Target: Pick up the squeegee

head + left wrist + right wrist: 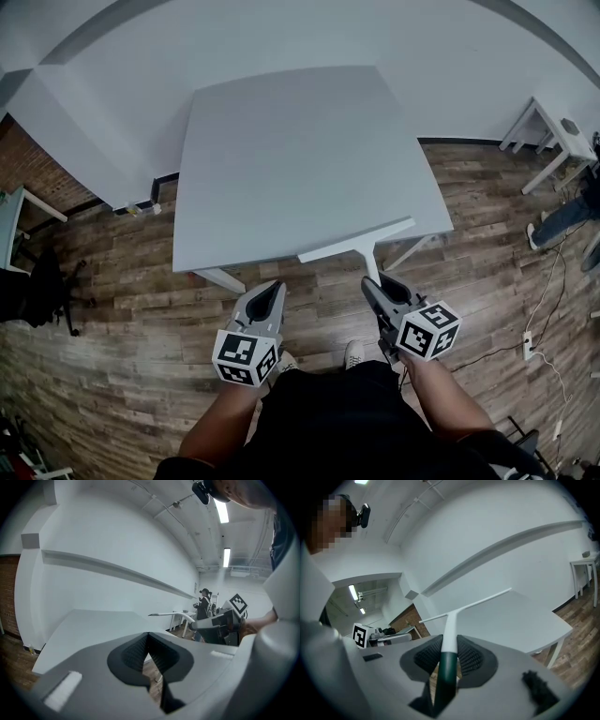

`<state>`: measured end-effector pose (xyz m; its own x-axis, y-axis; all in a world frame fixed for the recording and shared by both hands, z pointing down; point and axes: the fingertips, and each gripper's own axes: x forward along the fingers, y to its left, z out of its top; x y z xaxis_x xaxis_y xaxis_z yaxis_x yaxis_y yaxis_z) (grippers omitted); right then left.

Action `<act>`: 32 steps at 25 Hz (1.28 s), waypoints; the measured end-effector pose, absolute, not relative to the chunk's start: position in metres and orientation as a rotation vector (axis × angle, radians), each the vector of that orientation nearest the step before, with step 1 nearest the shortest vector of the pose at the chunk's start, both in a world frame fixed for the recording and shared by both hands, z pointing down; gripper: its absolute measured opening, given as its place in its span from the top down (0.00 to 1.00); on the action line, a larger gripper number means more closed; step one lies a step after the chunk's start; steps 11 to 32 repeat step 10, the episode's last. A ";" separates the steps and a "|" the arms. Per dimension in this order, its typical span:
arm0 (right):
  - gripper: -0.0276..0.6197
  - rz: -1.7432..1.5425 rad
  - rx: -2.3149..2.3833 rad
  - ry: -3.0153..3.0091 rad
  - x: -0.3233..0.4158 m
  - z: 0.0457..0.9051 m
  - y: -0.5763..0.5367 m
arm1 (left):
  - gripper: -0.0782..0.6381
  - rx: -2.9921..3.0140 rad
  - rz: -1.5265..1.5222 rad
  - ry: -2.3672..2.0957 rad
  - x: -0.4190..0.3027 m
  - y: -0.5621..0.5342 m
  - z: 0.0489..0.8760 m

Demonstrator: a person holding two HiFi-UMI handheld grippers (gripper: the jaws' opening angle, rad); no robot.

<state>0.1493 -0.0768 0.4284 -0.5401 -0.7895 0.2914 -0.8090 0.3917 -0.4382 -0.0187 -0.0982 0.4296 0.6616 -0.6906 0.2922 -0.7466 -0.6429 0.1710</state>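
The right claw (373, 284) is clamped on the squeegee (357, 243) by its handle (dark green at the near end, white beyond), with the ribbed pads pressing it from both sides. The long white blade sits crosswise at the near edge of the white counter (300, 150); I cannot tell whether it touches the top. The left claw (273, 290), tips together on nothing, is level with the right one over the wooden floor (122, 300).

The squeegee (356, 246), in the right tongs (372, 281), overlaps the table's (281, 141) near edge.
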 end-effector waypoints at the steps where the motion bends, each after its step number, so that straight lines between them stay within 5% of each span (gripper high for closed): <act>1: 0.80 0.847 1.486 -2.591 0.149 0.429 -0.076 | 0.88 2.604 0.295 -1.154 -0.019 -0.098 0.430; 32: 0.80 0.856 1.495 -2.591 0.149 0.432 -0.076 | 0.88 2.601 0.299 -1.173 -0.024 -0.096 0.428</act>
